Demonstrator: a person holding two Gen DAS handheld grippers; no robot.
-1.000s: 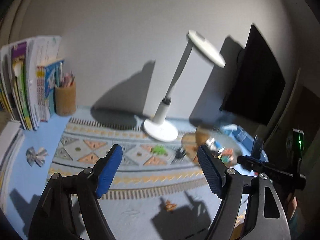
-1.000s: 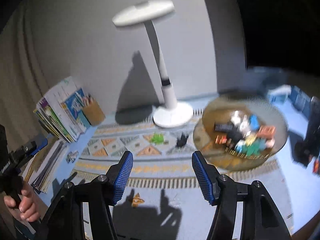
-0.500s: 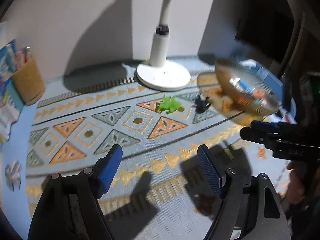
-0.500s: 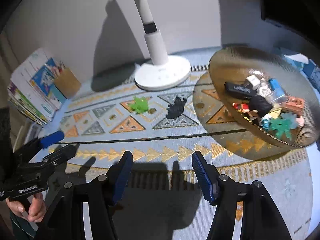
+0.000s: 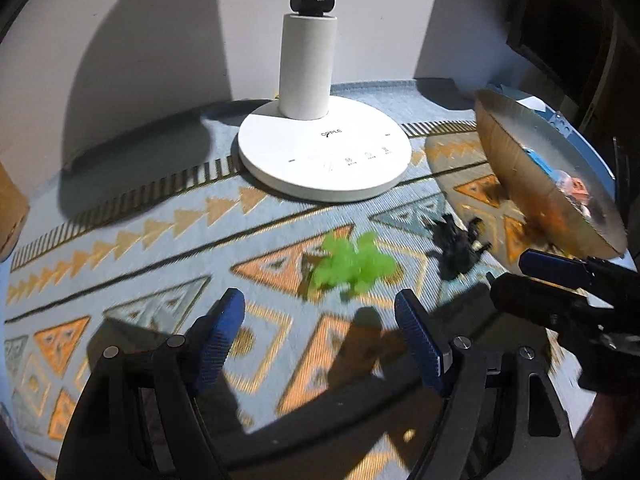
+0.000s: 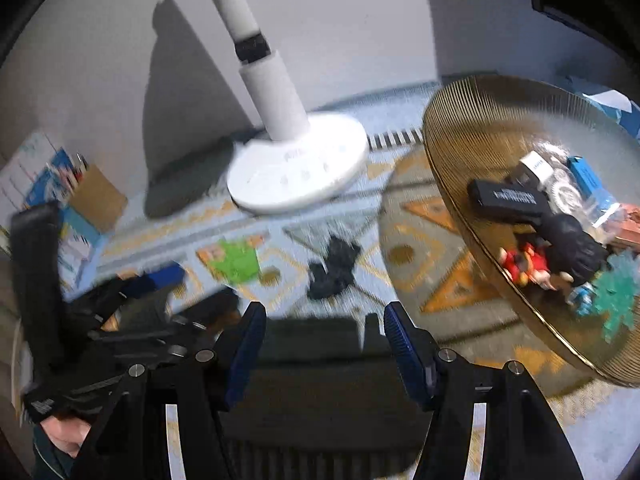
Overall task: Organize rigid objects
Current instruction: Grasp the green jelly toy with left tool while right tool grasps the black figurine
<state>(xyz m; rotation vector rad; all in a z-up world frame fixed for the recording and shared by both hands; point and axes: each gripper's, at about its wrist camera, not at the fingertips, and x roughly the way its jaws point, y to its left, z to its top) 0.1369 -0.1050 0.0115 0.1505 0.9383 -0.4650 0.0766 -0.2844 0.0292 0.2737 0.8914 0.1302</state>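
Observation:
A green toy figure [image 5: 352, 266] [image 6: 236, 260] and a black toy figure [image 5: 458, 246] [image 6: 334, 266] lie side by side on the patterned mat. To their right a gold ribbed bowl [image 5: 548, 184] [image 6: 452, 184] holds several small toys. My left gripper [image 5: 318, 304] hangs open just short of the green figure, with nothing between its fingers. My right gripper [image 6: 324, 314] is open and empty too, just short of the black figure. Each gripper shows at the edge of the other's view.
A white desk lamp base [image 5: 324, 156] [image 6: 298, 172] stands right behind the two figures, against the wall. A brown pencil cup [image 6: 98, 196] and upright books [image 6: 36, 168] sit at the far left. A hand [image 6: 64, 436] holds the left gripper.
Both grippers have come down and forward toward the two figures, which now look much larger. The lamp head has left both views. Jaw widths are unchanged.

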